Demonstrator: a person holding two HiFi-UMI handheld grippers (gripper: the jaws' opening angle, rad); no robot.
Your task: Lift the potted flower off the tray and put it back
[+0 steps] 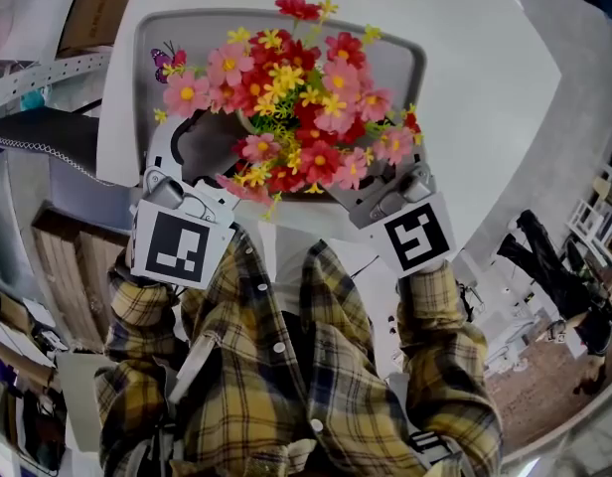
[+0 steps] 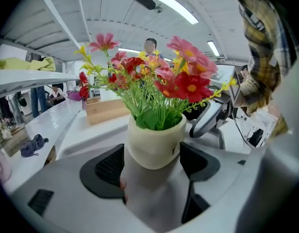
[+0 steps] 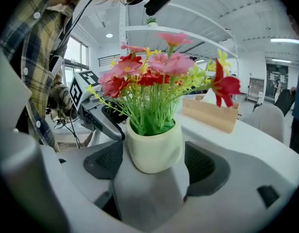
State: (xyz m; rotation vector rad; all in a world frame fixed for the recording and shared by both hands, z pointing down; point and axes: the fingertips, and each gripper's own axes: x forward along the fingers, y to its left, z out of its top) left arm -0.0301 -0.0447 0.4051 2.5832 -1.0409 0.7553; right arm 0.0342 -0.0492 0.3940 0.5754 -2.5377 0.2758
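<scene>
**Both grippers on the pot, looked like the lift step to us**

So the potted flower (image 1: pixel 286 107) sat over the grey tray (image 1: pixel 152 38) on the white table (image 1: pixel 485 87), and we had it from both sides. The left gripper (image 2: pixel 152 161) and the right gripper (image 3: pixel 154 157) each had their jaws pressed against the cream pot's sides. We couldn't tell whether the base was clear of the tray floor. Our guess was the lift stage, so the next move wanted both grippers travelling together, straight and level, with an even squeeze. The pot stood upright, long axis vertical, blooms pointing up at the head camera
</scene>
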